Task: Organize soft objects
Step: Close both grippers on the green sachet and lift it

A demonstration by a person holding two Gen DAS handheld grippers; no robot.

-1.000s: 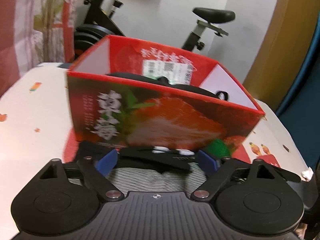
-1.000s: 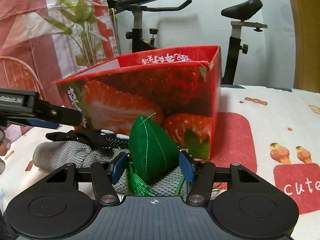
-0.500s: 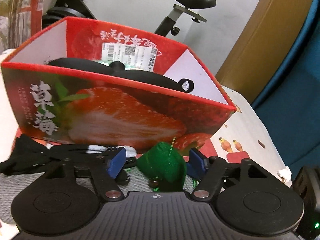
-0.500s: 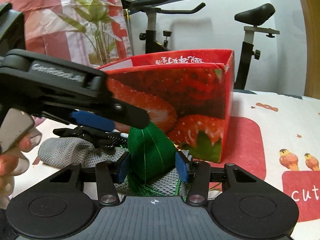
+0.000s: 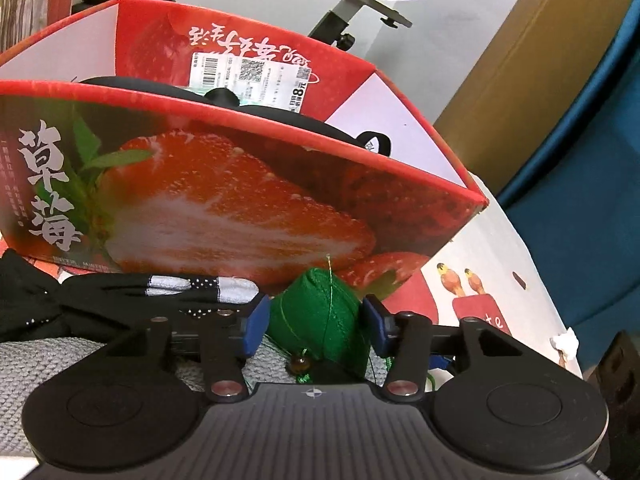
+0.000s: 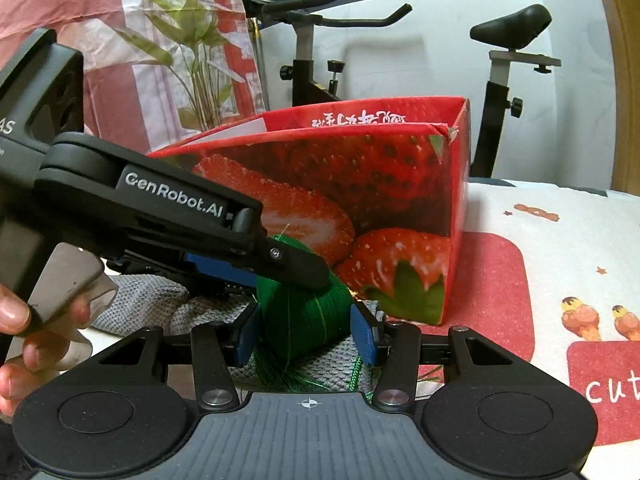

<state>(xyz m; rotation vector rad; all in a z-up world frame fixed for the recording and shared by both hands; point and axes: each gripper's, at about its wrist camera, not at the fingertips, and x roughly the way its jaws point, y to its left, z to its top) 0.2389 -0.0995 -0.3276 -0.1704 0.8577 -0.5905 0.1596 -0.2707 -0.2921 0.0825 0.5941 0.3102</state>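
While the green pouch sits on grey cloth before the strawberry box, left gripper and right gripper both straddle it, whether clenched I cannot tell

Left gripper low, level, blue pads parted. Right gripper same pose, pads parted. Left gripper reaches across right view; bare left hand on its trigger.
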